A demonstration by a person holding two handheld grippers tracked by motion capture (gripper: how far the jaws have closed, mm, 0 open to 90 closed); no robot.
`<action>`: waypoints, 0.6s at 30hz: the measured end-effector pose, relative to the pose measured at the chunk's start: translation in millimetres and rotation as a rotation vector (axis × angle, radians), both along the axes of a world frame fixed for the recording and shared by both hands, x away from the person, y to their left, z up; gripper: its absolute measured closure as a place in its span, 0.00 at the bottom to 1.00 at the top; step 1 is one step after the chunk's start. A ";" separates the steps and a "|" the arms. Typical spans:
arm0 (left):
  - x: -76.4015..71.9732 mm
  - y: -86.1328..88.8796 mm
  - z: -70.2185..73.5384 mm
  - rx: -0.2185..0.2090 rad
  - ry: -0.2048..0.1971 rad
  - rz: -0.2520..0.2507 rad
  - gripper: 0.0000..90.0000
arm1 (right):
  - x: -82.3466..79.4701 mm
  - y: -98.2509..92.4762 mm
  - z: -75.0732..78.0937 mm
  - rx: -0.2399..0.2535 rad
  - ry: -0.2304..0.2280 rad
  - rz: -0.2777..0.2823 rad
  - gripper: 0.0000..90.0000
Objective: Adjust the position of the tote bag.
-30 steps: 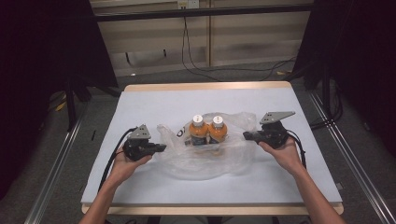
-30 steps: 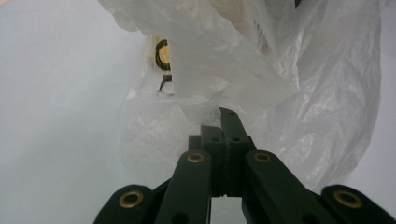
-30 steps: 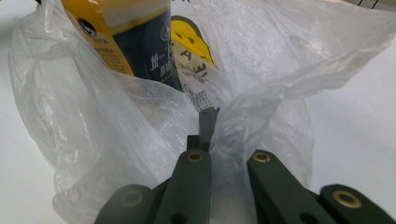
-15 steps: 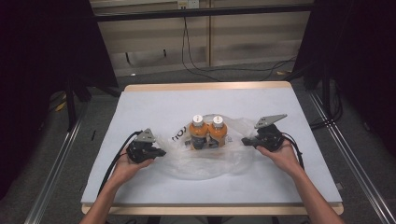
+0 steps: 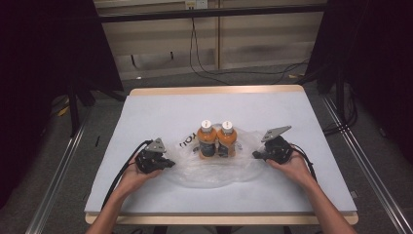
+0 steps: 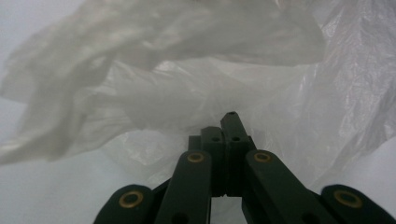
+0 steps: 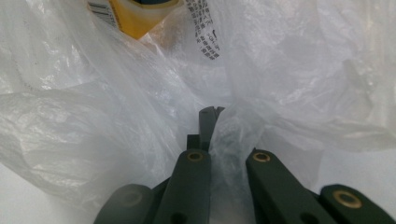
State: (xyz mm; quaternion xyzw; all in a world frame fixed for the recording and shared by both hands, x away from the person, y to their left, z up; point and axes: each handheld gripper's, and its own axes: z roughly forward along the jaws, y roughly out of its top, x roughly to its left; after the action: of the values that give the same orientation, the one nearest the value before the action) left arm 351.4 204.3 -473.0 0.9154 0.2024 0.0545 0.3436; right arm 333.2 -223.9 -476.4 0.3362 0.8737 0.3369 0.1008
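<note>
Two orange bottles [image 5: 206, 141] [image 5: 226, 140] with white caps stand upright side by side in the middle of the white table [image 5: 195, 105]. They rest on a clear plastic bag [image 5: 214, 171] spread flat around them. My left gripper [image 5: 170, 164] lies low at the bag's left edge; in the left gripper view my left gripper [image 6: 226, 126] has its jaws together where the bag [image 6: 187, 93] gathers. My right gripper [image 5: 255, 155] is at the bag's right edge. In the right gripper view my right gripper [image 7: 211, 116] is shut with film [image 7: 229, 140] bunched between its jaws, and an orange bottle [image 7: 135, 16] is ahead.
A hand holds each gripper, forearms coming in from the table's near edge [image 5: 219, 217]. Cables [image 5: 122, 170] trail back from the grippers. Black frame posts [image 5: 73, 97] stand at both sides, beyond the table.
Both grippers have sunk toward the table. The bag, earlier lifted around the bottles, now lies flatter. The left gripper also shifted toward the near edge.
</note>
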 end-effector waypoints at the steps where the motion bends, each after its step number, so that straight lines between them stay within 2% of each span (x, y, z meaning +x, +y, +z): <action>1: -1.3 -0.3 0.3 0.006 -0.002 -0.001 1.00 | -0.3 -0.6 -0.2 -0.001 -0.003 -0.006 1.00; 3: -1.9 -1.3 0.5 0.012 -0.009 -0.004 1.00 | -1.1 -1.1 -1.1 0.008 -0.004 -0.005 1.00; 6: 0.7 0.6 -0.5 -0.017 0.015 0.002 1.00 | -2.1 -0.6 -1.0 0.005 -0.005 -0.019 1.00; 8: 0.7 0.6 -0.2 -0.017 0.012 0.003 0.99 | -3.1 0.0 -1.3 0.003 -0.014 -0.025 0.99; 12: 0.3 3.6 2.5 -0.039 0.017 0.001 0.94 | -3.8 -0.2 -0.4 0.041 -0.019 -0.029 0.87; 13: 0.4 4.4 2.7 -0.071 0.026 0.005 0.93 | -4.7 -0.3 0.9 0.034 -0.023 -0.032 0.84; 14: 0.4 5.3 3.5 -0.085 0.029 0.005 0.90 | -5.0 -0.4 1.5 0.048 -0.025 -0.024 0.81; 15: 0.0 5.7 5.3 -0.069 0.016 0.011 0.88 | -5.3 -0.3 2.4 0.047 -0.027 -0.021 0.77; 16: -0.7 6.1 5.3 -0.092 0.015 0.018 0.85 | -6.2 -0.3 3.5 0.047 -0.027 -0.022 0.74; 18: -2.6 7.7 8.4 -0.109 -0.002 0.030 0.76 | -8.7 -2.0 7.3 0.062 -0.038 -0.023 0.68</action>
State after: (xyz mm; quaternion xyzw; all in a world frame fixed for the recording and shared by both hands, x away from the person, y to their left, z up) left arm 348.7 212.0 -464.6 0.8922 0.2186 0.0495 0.3922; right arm 324.5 -225.8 -469.1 0.3426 0.8570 0.3688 0.1106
